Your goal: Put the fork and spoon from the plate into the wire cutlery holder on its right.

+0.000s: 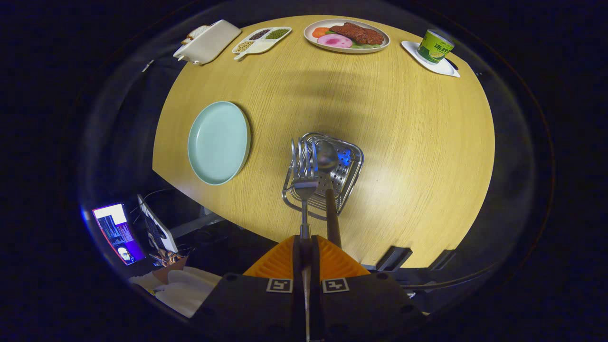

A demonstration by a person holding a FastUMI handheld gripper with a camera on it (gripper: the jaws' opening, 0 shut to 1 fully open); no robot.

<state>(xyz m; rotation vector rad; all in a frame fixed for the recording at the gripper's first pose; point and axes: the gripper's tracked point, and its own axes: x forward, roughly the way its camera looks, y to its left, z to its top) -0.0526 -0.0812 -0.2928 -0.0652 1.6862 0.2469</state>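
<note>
The fingers [306, 247] are closed tight on the fork [304, 183] handle, tines hanging over the near-left rim of the wire cutlery holder [349, 161], right of the empty plate [218, 141]. The spoon [328, 190] leans inside. The tines could catch the rim wires or knock the spoon, tipping the holder on the tabletop [418, 142].

Round wooden table [403, 142]. Far edge, left to right: white tray w/ bread [207, 42], divided dish of beans [261, 40], oval plate w/ meat & veg [346, 35], green cup [435, 46] on a white saucer [444, 67]. Near left, off the table: lit monitor [118, 232] (tilted), white cloth [183, 289].
</note>
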